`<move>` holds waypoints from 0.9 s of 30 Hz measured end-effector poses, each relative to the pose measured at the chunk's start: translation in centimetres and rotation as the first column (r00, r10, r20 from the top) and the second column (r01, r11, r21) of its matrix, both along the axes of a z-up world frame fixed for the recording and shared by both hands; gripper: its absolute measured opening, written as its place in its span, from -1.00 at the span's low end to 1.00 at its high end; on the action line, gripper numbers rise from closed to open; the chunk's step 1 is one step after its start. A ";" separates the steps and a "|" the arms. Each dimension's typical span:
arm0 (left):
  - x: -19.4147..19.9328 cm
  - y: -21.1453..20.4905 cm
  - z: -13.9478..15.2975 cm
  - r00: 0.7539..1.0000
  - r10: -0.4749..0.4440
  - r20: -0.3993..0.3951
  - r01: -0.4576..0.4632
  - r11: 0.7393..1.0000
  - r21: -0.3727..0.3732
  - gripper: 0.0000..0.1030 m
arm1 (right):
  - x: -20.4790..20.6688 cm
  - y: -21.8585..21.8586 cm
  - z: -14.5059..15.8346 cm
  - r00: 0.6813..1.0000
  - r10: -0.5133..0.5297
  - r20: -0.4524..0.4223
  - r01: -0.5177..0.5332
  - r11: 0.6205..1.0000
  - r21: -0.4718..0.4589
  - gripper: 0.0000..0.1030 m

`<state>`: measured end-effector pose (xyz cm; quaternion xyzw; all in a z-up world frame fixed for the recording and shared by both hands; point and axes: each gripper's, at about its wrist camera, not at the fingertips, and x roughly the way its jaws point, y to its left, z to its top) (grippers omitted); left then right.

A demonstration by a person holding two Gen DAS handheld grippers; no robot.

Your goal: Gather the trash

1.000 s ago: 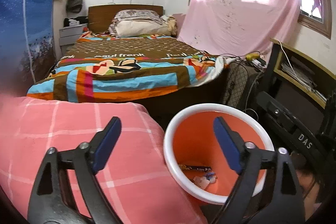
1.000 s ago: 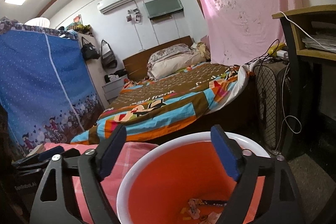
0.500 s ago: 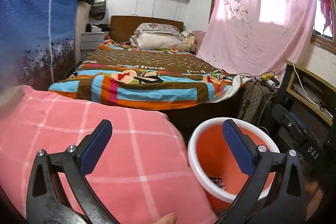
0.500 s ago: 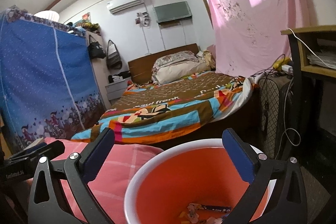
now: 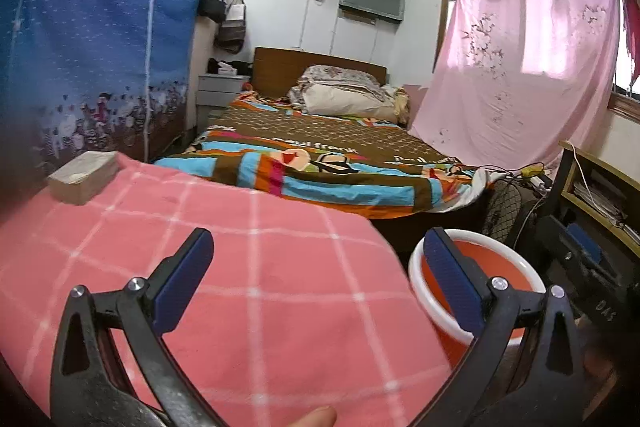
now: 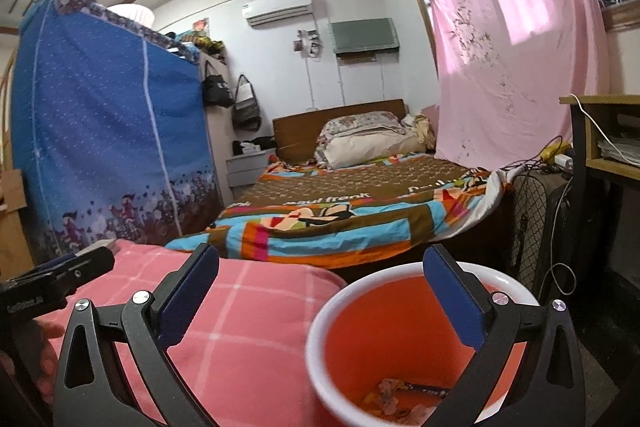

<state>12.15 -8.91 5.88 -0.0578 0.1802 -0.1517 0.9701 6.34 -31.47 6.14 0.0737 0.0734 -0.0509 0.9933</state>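
Left wrist view has swung off the bin (image 5: 416, 279) onto the pink cloth (image 5: 260, 287), so probably hunting more trash | left gripper (image 5: 320, 287) spread wide, empty | right gripper (image 6: 320, 291) likewise, over bin | wrappers (image 6: 400, 393) at bin's bottom | small box (image 5: 82, 175) far across cloth from bin

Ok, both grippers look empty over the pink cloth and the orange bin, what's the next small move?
Probably stop: the left gripper and right gripper are open and empty, wrappers lie in the orange bin, and only a tissue pack shows on the pink cloth.
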 end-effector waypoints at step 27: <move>-11.6 8.9 -4.4 0.978 0.140 0.157 -0.149 0.988 0.050 1.00 | -11.2 8.3 -3.3 0.992 0.047 0.113 -0.036 0.995 -0.095 1.00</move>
